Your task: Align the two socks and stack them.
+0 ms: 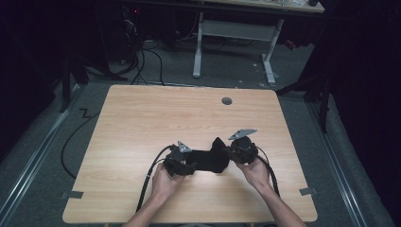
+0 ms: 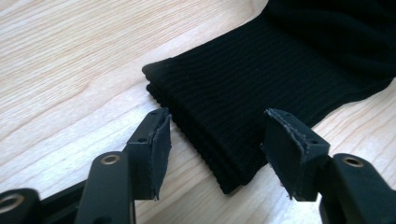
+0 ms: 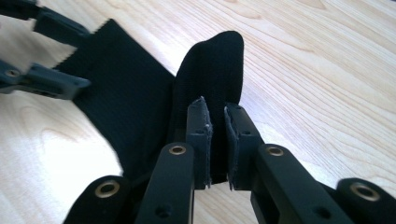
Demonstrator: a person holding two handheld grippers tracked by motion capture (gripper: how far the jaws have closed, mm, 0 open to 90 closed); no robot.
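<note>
A black ribbed sock (image 1: 210, 160) lies on the wooden table (image 1: 165, 109), near the front middle. In the left gripper view its folded cuff (image 2: 261, 84) shows stacked ribbed layers. My left gripper (image 2: 217, 135) is open, with the cuff's end between the jaws and neither pad touching it. The high view has this gripper (image 1: 189, 165) at the sock's left end. My right gripper (image 3: 217, 116) is shut on a raised fold of the sock (image 3: 135, 102), lifting that end off the table. It sits at the sock's right end (image 1: 230, 153). The left gripper (image 3: 70, 53) also appears far off in the right gripper view.
A round cable hole (image 1: 227, 100) sits near the table's far edge. Black cables (image 1: 146, 182) trail from both grippers over the front edge. Behind the table stand a white desk frame (image 1: 234, 42) and floor cables.
</note>
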